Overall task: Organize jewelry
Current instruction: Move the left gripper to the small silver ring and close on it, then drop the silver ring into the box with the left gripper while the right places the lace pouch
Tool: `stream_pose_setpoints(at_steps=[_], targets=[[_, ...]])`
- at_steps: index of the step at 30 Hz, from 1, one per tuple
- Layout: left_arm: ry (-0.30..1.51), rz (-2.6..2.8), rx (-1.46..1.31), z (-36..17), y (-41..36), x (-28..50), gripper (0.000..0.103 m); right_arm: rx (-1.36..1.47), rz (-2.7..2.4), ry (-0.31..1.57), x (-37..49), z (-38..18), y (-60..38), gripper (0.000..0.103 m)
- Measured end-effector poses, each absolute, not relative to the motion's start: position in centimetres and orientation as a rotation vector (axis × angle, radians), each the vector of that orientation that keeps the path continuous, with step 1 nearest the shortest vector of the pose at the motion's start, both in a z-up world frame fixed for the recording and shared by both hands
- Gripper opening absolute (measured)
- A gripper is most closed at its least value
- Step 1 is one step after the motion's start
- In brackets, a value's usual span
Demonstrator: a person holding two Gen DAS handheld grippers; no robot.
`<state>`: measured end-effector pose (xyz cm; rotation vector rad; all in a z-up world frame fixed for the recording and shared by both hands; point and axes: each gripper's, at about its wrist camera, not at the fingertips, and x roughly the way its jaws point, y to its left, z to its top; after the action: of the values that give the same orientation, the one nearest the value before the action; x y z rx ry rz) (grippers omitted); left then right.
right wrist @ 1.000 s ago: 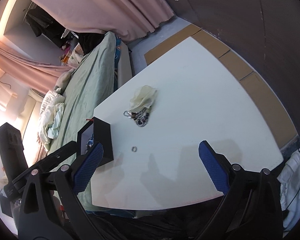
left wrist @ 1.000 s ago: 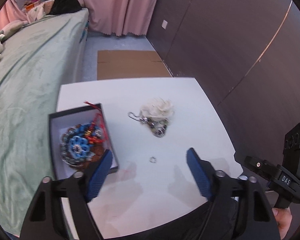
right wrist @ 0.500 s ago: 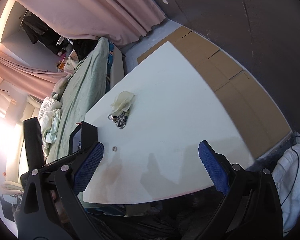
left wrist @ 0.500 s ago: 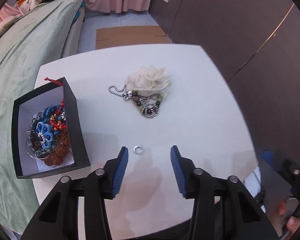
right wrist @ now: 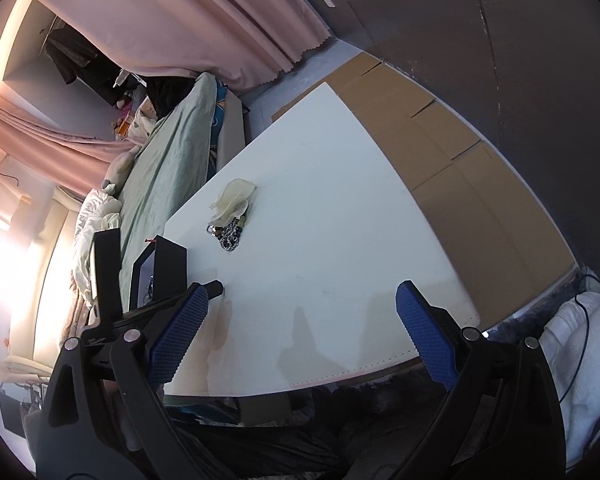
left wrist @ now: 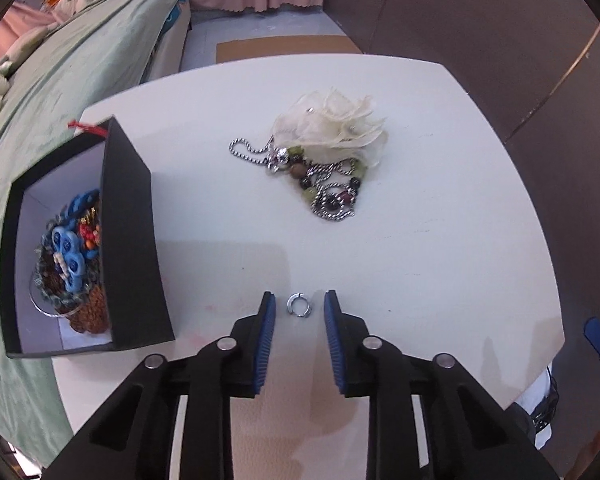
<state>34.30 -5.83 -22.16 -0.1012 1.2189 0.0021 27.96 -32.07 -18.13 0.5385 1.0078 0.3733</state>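
Silver and tiny, the ring (left wrist: 298, 304) lies flat on the table (left wrist: 440, 240) between the pads of the left hand-held gripper (left wrist: 299, 305), whose jaws have just been closing and do not touch it yet. It looks light, hard and slippery; pinching across its outer edge seems best. The right hand-held gripper (right wrist: 305, 322) hangs wide open and empty. Only the left view shows the ring and the beads inside the box (left wrist: 132, 240).

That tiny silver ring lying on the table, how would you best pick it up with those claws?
From straight above, pinching the ring across its outer rim. It lies flat on the white table, so only its sides offer purchase. The left claw already straddles it, closing in, pads not yet touching.
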Motion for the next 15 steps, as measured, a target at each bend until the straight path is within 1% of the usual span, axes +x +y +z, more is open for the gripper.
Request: stream_pose_setpoints(at_steps=[2,3,4,9,13,15], targets=[[1.211,0.011,-0.091,-22.2,-6.0,34.3,0.019,0.533,0.379,1.012,28.1,-18.2,-31.8,0.095],[1.210,0.018,-0.087,-22.2,-5.9,34.3,0.016,0.530,0.383,1.016,28.2,-18.3,-31.5,0.095],[1.211,0.024,-0.082,-22.3,-6.0,34.3,0.011,0.525,0.389,1.020,28.3,-18.3,-31.2,0.095],[1.214,-0.011,-0.108,-22.0,-5.6,34.3,0.011,0.501,0.414,1.041,29.2,-18.5,-29.4,0.091],[1.194,-0.035,-0.137,-20.7,-4.9,34.0,0.011,0.480,0.430,1.053,30.5,-18.6,-27.8,0.089],[1.180,-0.046,-0.143,-19.9,-4.6,34.0,0.011,0.471,0.440,1.060,31.2,-18.7,-27.0,0.084]])
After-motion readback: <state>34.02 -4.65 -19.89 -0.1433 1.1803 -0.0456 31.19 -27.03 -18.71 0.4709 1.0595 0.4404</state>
